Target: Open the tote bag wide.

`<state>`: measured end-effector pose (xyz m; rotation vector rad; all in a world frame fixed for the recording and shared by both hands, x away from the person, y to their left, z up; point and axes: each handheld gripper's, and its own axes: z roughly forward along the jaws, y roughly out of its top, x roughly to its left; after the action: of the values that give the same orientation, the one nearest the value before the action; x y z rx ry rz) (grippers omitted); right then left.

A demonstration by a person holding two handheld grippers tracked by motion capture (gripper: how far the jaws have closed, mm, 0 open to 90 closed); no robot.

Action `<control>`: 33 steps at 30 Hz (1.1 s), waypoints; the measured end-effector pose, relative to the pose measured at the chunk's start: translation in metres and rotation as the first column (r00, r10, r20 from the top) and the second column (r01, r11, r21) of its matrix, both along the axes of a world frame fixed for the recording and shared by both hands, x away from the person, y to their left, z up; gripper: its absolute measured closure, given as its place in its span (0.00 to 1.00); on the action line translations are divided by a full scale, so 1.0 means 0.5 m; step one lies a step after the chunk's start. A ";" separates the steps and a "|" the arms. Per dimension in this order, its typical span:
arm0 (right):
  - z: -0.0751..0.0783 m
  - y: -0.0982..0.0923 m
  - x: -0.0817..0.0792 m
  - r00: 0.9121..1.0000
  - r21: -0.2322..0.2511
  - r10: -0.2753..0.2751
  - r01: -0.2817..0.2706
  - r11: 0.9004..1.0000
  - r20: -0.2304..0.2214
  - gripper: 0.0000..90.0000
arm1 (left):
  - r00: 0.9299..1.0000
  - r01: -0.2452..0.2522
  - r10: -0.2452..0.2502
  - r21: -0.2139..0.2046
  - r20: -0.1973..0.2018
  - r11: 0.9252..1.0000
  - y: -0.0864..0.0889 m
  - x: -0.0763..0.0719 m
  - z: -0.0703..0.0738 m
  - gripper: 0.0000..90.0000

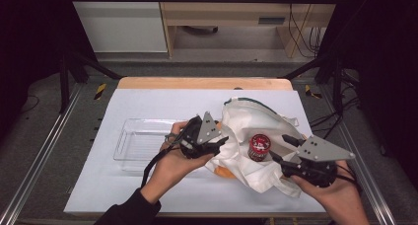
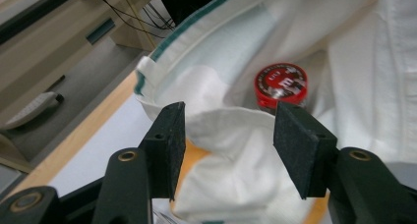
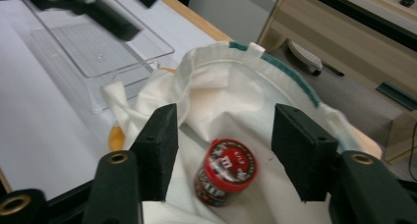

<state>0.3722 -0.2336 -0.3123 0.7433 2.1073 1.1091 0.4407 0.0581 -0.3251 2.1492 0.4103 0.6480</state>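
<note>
A white cloth bag (image 1: 256,119) with green trim lies crumpled on the white table cover, its mouth wide. Inside it stands a small jar with a red lid (image 1: 259,146), also seen in the left gripper view (image 2: 281,84) and the right gripper view (image 3: 227,170). My left gripper (image 1: 224,141) hovers at the bag's left edge, jaws open, with a fold of cloth showing between the pads (image 2: 228,121) but not pinched. My right gripper (image 1: 279,147) is at the bag's right side, jaws open and aimed at the jar (image 3: 223,121), apart from it.
A clear plastic tray (image 1: 143,141) sits left of the bag, just behind the left hand. Something orange (image 1: 226,173) peeks out from under the bag's near edge. The table's wooden far edge (image 1: 204,83) lies beyond, with dark frame rails on both sides.
</note>
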 end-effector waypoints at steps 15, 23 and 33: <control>0.089 -0.053 0.134 0.998 -0.031 -0.049 0.048 0.998 -0.030 0.60 | 0.995 0.019 -0.021 -0.019 -0.101 1.000 -0.074 -0.015 -0.073 0.46; 0.087 -0.053 0.183 0.997 -0.050 -0.058 0.055 0.997 -0.048 0.58 | 0.994 0.021 -0.027 -0.064 -0.109 0.998 -0.091 -0.007 -0.097 0.47; 0.063 -0.033 0.234 0.990 -0.110 -0.061 0.048 0.993 -0.127 0.47 | 0.992 0.001 -0.007 -0.048 -0.128 0.999 -0.075 -0.005 -0.125 0.42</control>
<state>0.4890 -0.2500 -0.2808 0.8369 2.2218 0.9336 0.4382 0.0208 -0.3876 2.1522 0.4853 0.4938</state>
